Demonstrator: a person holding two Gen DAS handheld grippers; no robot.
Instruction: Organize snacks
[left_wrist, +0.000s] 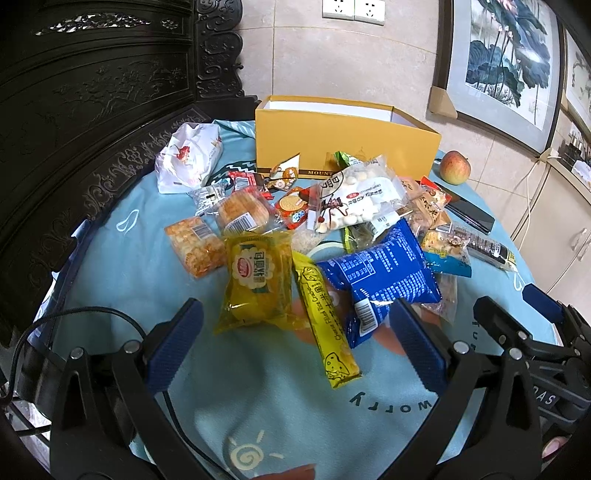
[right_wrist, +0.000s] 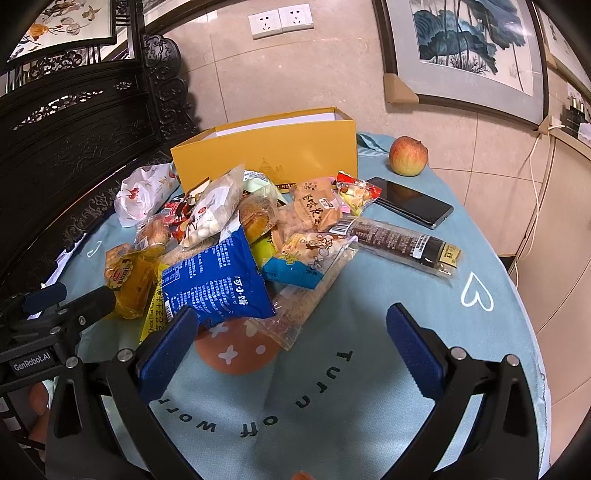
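Yellow cardboard box (left_wrist: 343, 147) waits open at the worktop's far edge, both hand-held grippers (left_wrist: 295, 347) (right_wrist: 291, 350) spread wide and empty, so next comes picking one snack.

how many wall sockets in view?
2. Both sockets sit side by side on the tiled wall above the yellow box: left socket, right socket. Others may be hidden behind the carved screen or outside the frame.
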